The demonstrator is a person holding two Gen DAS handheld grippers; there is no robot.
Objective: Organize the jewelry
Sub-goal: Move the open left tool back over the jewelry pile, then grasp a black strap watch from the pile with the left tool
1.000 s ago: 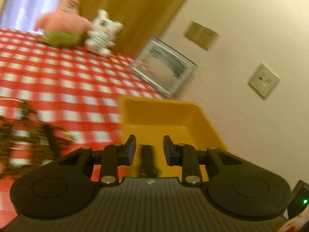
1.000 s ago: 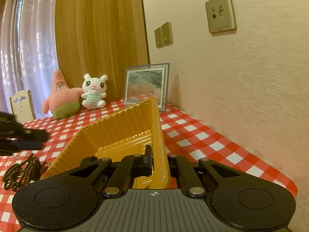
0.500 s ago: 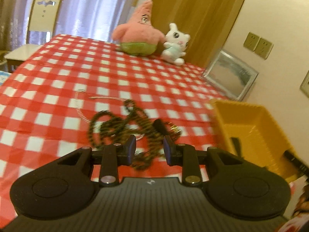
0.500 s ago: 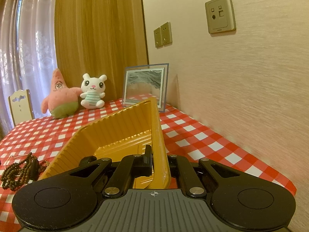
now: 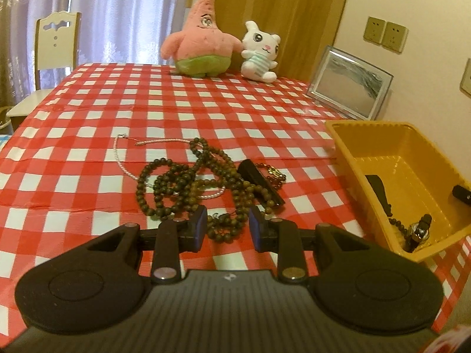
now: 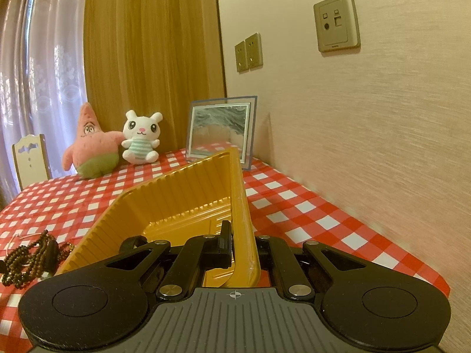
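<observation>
A tangle of dark wooden bead necklaces [image 5: 188, 185] lies on the red checked tablecloth, with a thin pearl strand [image 5: 120, 158] and a black bar-shaped piece [image 5: 260, 184] among them. My left gripper [image 5: 226, 228] is open and empty, just above the near end of the tangle. A yellow plastic tray [image 5: 379, 135] sits to the right and holds a few dark pieces. My right gripper [image 6: 244, 250] is shut on the tray's side wall [image 6: 243, 206]. The beads also show in the right wrist view [image 6: 26, 259].
A pink starfish plush [image 5: 200, 41] and a white bunny plush [image 5: 260, 53] stand at the table's far edge. A framed picture [image 5: 350, 86] leans on the wall behind the tray. A white chair [image 5: 56, 44] stands at the far left.
My left gripper has swung left from over the yellow tray to the bead tangle, still open. My right gripper has kept its hold on the tray wall.
</observation>
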